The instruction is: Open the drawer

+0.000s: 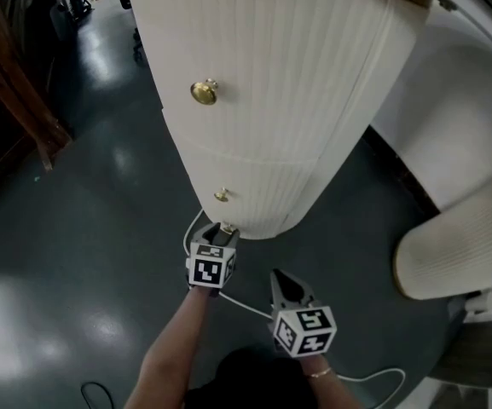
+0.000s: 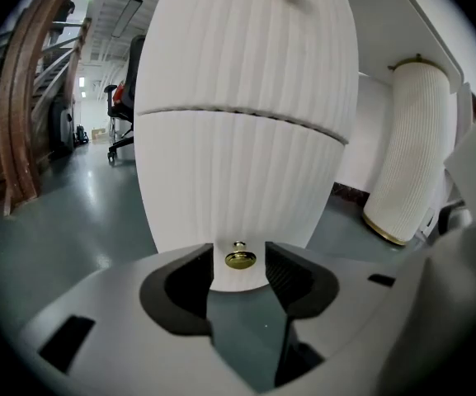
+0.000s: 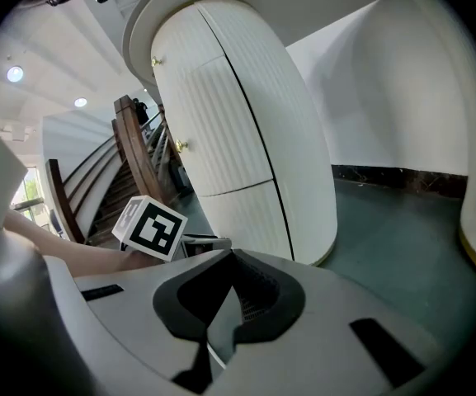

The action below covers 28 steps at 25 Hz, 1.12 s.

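Hovering at the bottom drawer (image 2: 238, 188) of a white cabinet (image 1: 280, 75), the left gripper (image 1: 219, 229) stands wide open, jaws flanking its brass knob (image 2: 239, 259), untouched. Closing off-centre could let the round knob slip out. The right gripper (image 3: 231, 258) seems closed, empty.

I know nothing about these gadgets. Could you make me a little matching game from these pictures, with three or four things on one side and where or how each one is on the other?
Things
1. left hand-held gripper
2. right hand-held gripper
3. lowest brass knob
4. floor

Descriptions
A. dark grey and shiny
B. jaws together, nothing in them
C. jaws apart, up against the white cabinet
D. sits between two open jaws, not gripped

Right pairs: 1-C, 2-B, 3-D, 4-A
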Motion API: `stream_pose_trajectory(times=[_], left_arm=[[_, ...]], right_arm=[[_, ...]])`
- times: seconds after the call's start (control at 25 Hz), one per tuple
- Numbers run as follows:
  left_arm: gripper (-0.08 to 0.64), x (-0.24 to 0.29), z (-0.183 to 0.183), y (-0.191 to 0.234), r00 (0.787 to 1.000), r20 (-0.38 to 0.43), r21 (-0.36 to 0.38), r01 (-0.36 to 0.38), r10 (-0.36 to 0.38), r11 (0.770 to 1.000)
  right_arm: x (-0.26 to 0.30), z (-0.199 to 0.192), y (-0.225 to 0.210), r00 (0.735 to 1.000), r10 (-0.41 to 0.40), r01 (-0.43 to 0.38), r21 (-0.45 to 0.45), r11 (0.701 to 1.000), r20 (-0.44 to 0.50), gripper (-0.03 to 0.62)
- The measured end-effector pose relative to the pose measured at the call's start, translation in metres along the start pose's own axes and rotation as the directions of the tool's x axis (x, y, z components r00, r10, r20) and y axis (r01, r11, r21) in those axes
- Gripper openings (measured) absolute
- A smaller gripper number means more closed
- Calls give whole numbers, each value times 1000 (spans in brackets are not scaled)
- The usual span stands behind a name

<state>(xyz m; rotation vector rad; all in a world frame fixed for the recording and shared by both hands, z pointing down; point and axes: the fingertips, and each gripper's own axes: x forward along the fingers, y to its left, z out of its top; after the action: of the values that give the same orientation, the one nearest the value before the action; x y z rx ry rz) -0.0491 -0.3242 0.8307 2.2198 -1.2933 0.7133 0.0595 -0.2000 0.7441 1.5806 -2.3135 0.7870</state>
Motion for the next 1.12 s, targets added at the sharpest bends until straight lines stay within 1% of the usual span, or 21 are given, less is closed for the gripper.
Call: stream_pose_trajectory(times=[0.08,0.16,0.2,0.36,0.6,0.76,1.12], left_arm=[[192,6,-3,0,1000,-18,-1,4,-4,1000],[164,10,-6,0,999,-33,-6,5,-5,1000],[147,12,-8,0,999,-37,-11,5,-6,1000],[118,10,-6,-1,999,-30,-30,9,-10,1000],[114,0,-11,-1,999,-33,-46,2,-3,999],[114,-14,-29,-3,998,-60,-49,4,-7,999],[115,-49,-65,-5,996,-86,-55,-18,13,998]], right_arm=[[6,-5,-2,1000,-1,1,-4,1000,-17,3],[9,-8,-5,999,-8,7,-7,1000,-32,3],[10,-9,-6,999,-10,10,-8,1000,-38,3],[10,-11,-7,998,-15,13,-23,1000,-54,3],[8,-14,-5,998,-23,21,-36,999,-65,3],[2,-17,-2,997,-28,26,-41,999,-68,3],[-19,-29,6,996,-30,23,-75,997,-84,3]])
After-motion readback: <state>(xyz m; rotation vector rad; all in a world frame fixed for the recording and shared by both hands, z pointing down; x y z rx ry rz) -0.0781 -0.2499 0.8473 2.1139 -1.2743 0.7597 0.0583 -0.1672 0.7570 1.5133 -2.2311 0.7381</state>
